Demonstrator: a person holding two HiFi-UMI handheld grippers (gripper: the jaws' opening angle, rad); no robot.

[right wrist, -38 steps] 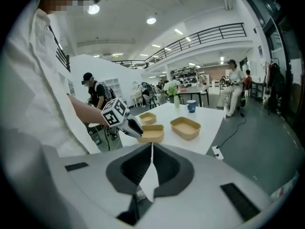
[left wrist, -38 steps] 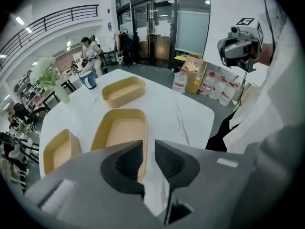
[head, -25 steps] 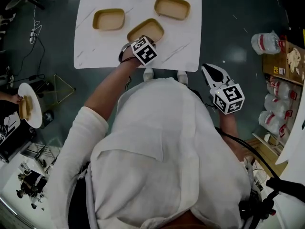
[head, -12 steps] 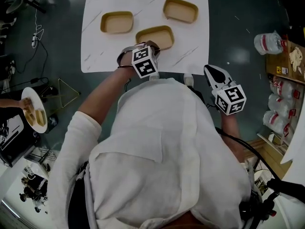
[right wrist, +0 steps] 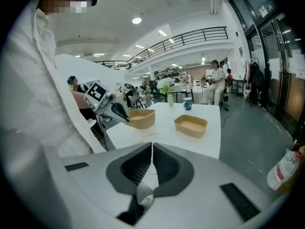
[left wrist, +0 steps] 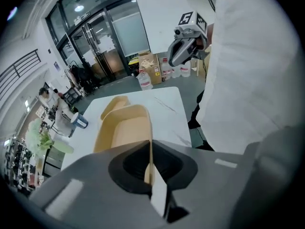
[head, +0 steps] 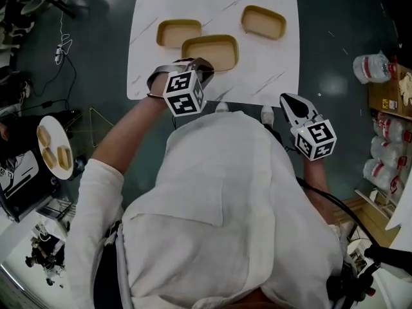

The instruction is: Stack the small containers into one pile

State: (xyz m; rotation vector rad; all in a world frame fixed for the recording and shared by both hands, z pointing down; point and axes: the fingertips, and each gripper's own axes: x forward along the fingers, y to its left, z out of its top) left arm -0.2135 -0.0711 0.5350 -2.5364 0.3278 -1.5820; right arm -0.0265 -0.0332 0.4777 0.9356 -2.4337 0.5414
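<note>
1. The left gripper [left wrist: 149, 151] has its fingers pinched shut on the near wall of a tan tub, the held container [left wrist: 125, 128]. The thin wall stands upright between the two pads.
2. A second container [head: 178, 32] lies on the white worktop [head: 277, 63], just beyond the held container and to its left. In the head view their rims overlap, but I cannot tell whether they touch.
3. A third container [head: 264, 22] sits well apart from the held container, to its right and farther off.
4. The right gripper [head: 290, 102] hangs off the worktop's near edge, to the right of the held container. Its fingers are pressed together on nothing.
5. The step in hand looks like the first stacking move, bringing the held container to the second one. No view settles whether its base is clear of the worktop.
6. The next move would call for lifting the base over the neighbour's rim and lining up the long sides. The tub then has to go down level before the fingers part, since a one-wall pinch may let it tilt.
</note>
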